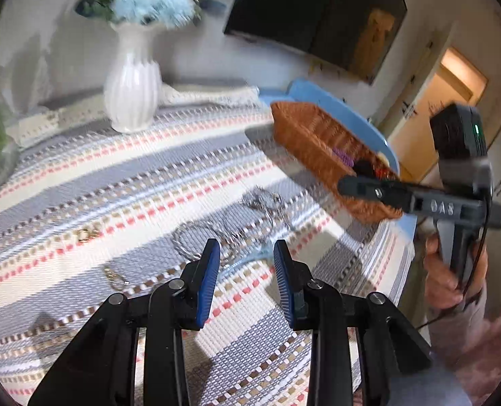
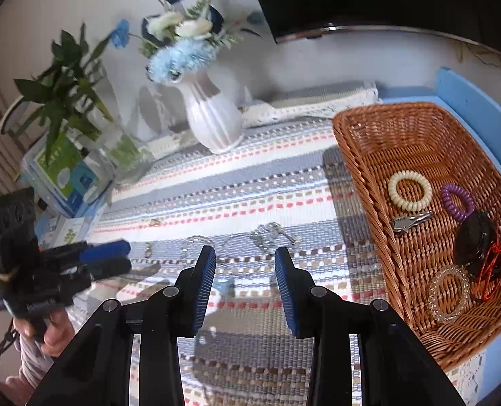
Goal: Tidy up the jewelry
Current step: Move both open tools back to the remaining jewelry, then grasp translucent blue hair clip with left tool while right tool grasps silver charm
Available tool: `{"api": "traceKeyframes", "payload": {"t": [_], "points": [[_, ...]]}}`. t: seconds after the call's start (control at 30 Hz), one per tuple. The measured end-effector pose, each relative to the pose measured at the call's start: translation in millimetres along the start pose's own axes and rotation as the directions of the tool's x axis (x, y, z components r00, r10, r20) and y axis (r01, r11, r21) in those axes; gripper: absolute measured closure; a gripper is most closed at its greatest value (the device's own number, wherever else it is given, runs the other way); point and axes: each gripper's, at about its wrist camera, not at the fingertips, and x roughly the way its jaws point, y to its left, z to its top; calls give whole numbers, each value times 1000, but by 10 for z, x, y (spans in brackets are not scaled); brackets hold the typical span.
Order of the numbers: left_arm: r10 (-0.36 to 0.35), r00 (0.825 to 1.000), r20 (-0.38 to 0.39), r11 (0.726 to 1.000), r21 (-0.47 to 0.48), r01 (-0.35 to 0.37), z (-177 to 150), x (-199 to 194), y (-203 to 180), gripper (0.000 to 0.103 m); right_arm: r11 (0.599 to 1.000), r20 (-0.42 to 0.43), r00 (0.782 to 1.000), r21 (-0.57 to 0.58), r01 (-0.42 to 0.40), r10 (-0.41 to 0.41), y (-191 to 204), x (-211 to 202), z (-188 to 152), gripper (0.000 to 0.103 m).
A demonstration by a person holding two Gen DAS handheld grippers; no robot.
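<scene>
A wicker basket (image 2: 379,135) stands at the right of the striped tablecloth and holds a cream coil band (image 2: 409,190), a purple coil band (image 2: 456,202), a silver clip (image 2: 411,221), a clear coil band (image 2: 448,292) and a dark hair piece (image 2: 475,237). Silver chains (image 1: 247,223) and a light blue clip (image 2: 224,286) lie on the cloth. My left gripper (image 1: 247,257) is open and empty just above the chains. My right gripper (image 2: 245,264) is open and empty, left of the basket. The basket also shows in the left wrist view (image 1: 304,135).
A white vase (image 2: 213,118) with blue flowers stands at the back. A glass jar with a green plant (image 2: 122,155) and boxes (image 2: 64,176) stand at the back left. Small gold pieces (image 1: 115,275) lie on the cloth. A blue chair (image 2: 470,101) is behind the basket.
</scene>
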Motion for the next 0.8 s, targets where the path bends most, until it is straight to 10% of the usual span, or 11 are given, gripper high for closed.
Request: {"api": "traceKeyframes", "payload": {"t": [0.47, 0.67, 0.8], "points": [[-4, 989, -149, 997, 77, 16, -117, 657, -86, 70, 996, -119, 989, -2, 85, -85, -163, 687, 3, 67], [-149, 966, -211, 979, 106, 174, -194, 621, -220, 70, 991, -152, 980, -46, 122, -128, -107, 992, 34, 67], [-156, 956, -247, 971, 140, 194, -260, 677, -355, 70, 978, -141, 970, -86, 188, -198, -110, 1032, 17, 92]]}}
